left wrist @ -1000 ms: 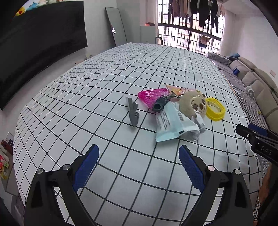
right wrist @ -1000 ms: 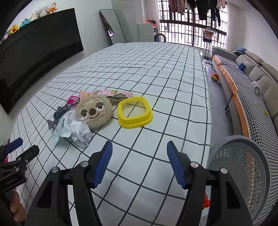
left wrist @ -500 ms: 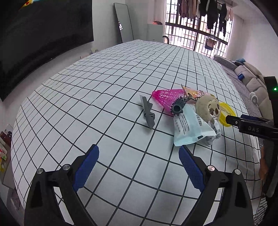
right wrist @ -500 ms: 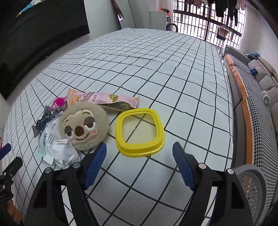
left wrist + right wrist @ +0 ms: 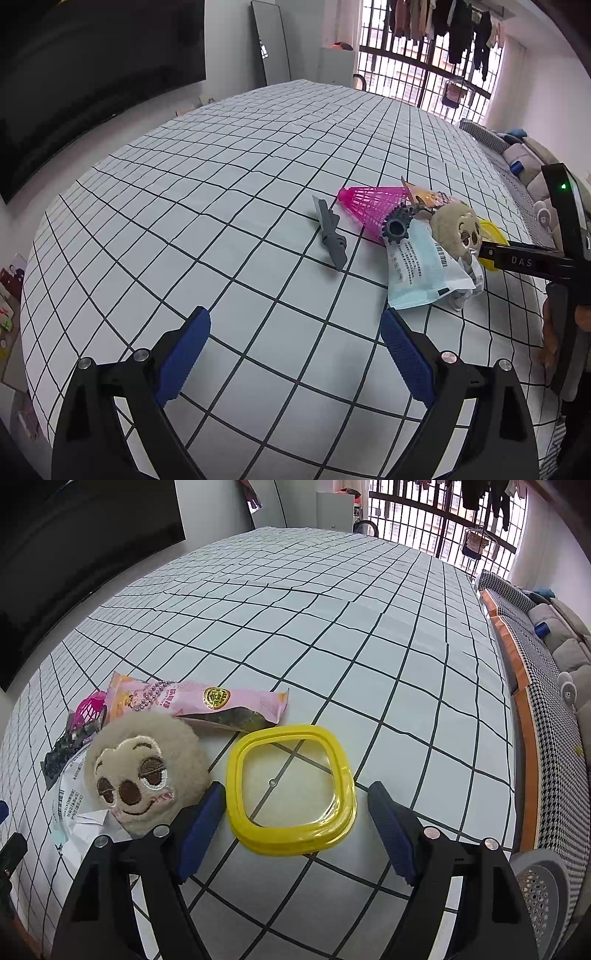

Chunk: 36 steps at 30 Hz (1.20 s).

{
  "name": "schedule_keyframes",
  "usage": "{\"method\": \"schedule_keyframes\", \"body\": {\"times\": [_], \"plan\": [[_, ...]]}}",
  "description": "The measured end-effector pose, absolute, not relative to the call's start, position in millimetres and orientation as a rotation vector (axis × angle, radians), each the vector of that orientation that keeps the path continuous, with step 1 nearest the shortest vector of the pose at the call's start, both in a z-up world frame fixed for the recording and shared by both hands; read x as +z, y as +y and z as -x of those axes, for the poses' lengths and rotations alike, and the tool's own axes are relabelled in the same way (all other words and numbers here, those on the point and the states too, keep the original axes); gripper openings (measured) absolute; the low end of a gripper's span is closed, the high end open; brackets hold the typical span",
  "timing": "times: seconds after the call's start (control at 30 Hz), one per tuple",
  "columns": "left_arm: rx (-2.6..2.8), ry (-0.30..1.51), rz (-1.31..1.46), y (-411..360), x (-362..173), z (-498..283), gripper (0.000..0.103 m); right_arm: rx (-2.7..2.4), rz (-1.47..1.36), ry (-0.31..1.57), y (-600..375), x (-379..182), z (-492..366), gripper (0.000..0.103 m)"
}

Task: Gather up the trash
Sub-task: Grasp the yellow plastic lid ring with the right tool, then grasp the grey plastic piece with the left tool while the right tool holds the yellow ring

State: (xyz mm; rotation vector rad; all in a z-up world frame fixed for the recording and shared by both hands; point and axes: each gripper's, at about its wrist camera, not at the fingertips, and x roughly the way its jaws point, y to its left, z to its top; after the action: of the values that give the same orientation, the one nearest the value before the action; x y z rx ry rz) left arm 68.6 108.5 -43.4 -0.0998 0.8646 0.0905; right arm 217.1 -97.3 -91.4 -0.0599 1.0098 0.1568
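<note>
In the left wrist view, the left gripper (image 5: 295, 354) sits at the bottom of the frame with its jaws spread and nothing between them. The litter lies well beyond it, to the upper right: a grey plastic scrap (image 5: 330, 236), then a pink shuttlecock (image 5: 369, 208), then a pale blue wrapper (image 5: 417, 269) whose long axis runs from upper left to lower right, with a plush face (image 5: 456, 227) just past it.

In the right wrist view, the plush face (image 5: 144, 768) fills the left, a pink snack wrapper (image 5: 207, 701) lies above it with its long axis left to right, and a yellow lid (image 5: 291, 786) sits at centre. The right gripper (image 5: 295, 819) has just been opening; its jaws now stand wide on either side of the lid's near edge, not pressing it. A grey basket (image 5: 543, 890) shows at lower right.

The right hand looks nearer to a grasp; the lid lies directly ahead of its jaws.
</note>
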Motion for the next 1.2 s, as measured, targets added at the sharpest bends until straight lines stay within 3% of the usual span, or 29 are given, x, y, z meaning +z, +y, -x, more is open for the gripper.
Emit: {"method": "schedule_keyframes", "body": {"times": [0.2,0.8,1.2], "plan": [[0.088,0.873,0.102,108.9,-47.2,-69.3,0.091,0.156,0.087,0.994,-94.5,-89.2,-215.1,0.068],[0.084,0.848,0.046,115.4,-24.4,-104.0,0.093,0.150,-0.072,0.879,-95.7,-53.8,-104.8,0.068],[0.073,0.936,0.020,113.0,-52.4,-146.7,0.093,0.168,-0.158,0.912,-98.1,-69.3,-68.9,0.068]]}}
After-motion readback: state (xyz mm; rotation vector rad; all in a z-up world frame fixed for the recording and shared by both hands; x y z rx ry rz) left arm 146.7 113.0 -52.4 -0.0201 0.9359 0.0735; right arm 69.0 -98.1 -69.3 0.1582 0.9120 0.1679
